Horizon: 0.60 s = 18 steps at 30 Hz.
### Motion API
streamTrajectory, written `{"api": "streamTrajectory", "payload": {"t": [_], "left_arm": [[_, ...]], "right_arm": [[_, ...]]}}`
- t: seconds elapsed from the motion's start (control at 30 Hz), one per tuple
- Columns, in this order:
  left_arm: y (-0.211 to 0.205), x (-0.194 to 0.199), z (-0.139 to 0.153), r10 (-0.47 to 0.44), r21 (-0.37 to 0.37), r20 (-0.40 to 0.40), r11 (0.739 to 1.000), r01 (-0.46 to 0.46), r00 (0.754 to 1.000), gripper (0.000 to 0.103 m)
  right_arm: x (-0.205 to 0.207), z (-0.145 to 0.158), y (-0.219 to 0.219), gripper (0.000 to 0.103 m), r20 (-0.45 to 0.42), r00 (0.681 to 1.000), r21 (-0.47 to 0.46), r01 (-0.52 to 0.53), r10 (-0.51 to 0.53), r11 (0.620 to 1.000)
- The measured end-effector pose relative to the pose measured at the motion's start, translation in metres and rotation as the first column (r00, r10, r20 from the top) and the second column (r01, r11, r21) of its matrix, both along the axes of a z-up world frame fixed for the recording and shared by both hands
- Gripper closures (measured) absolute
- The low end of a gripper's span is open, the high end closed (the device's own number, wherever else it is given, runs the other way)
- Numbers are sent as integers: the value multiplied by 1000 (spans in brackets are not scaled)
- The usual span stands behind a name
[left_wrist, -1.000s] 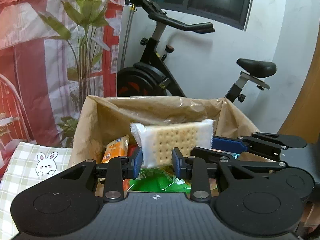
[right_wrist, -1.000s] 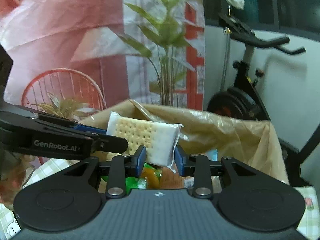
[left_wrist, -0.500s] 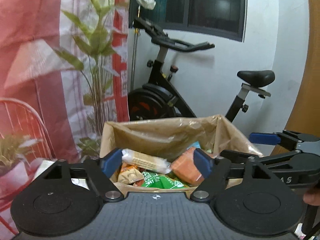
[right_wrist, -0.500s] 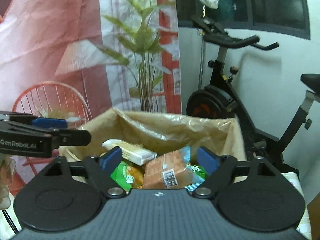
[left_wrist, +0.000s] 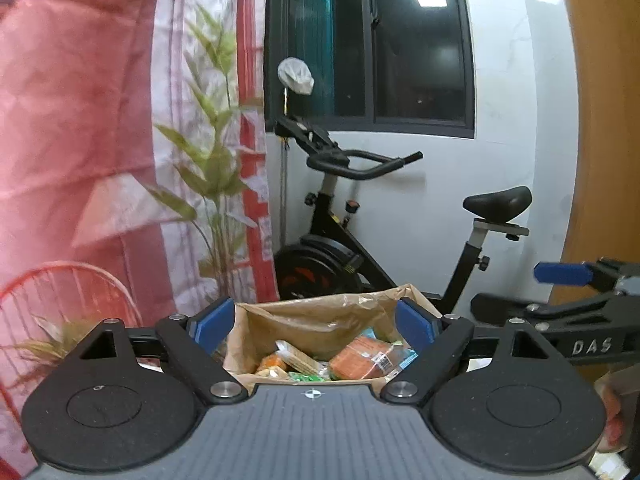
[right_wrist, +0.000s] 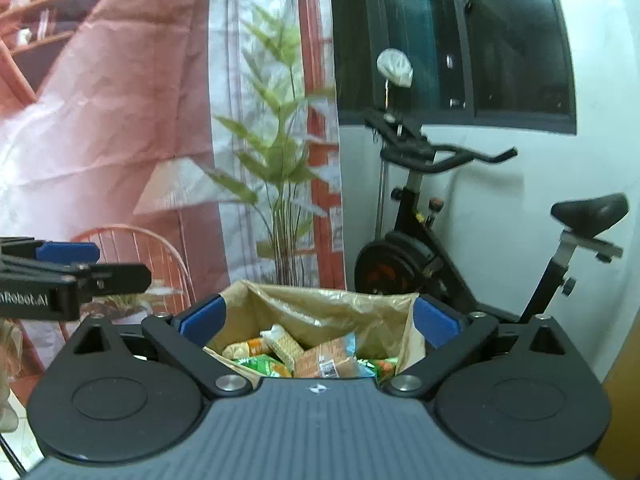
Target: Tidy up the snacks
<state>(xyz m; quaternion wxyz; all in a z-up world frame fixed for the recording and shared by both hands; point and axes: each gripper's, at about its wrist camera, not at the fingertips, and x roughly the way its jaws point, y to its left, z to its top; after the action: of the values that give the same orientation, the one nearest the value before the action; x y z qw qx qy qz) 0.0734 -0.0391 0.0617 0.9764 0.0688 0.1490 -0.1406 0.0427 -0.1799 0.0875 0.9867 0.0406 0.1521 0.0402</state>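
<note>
A brown paper bag (left_wrist: 320, 312) stands open ahead and below, also in the right wrist view (right_wrist: 320, 308). Inside lie a cracker pack (left_wrist: 296, 356) (right_wrist: 284, 344), an orange-brown packet (left_wrist: 360, 358) (right_wrist: 324, 360), green packets (right_wrist: 260, 364) and others. My left gripper (left_wrist: 314, 324) is open and empty, held back above the bag. My right gripper (right_wrist: 318, 318) is open and empty, likewise back above it. Each gripper shows at the edge of the other's view: the right one (left_wrist: 560, 274), the left one (right_wrist: 68, 252).
A black exercise bike (left_wrist: 360, 240) (right_wrist: 440, 248) stands behind the bag against a white wall. A potted plant (right_wrist: 280, 184) and a red-and-white curtain are at the left. A red wire chair (right_wrist: 132, 252) is at lower left. A wooden panel (left_wrist: 600, 120) is on the right.
Both grippers opened and let go of the cracker pack, which dropped into the bag. Both then pulled back and up, so the bag looks smaller and farther.
</note>
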Motion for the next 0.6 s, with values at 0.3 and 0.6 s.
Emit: {"api": "streamTrajectory", "payload": {"t": [0.3,0.6], "left_arm": [[-6,-48,14,121,2,98,993,-121,988,6],[-1,-51,17,121,-21,70,993,-120,990,6]], "right_arm": [[-40,11,-2,0,18,1000,66,17,-18,998],[-53,5,-2,0,-8,999,60,35,-35,998]]}}
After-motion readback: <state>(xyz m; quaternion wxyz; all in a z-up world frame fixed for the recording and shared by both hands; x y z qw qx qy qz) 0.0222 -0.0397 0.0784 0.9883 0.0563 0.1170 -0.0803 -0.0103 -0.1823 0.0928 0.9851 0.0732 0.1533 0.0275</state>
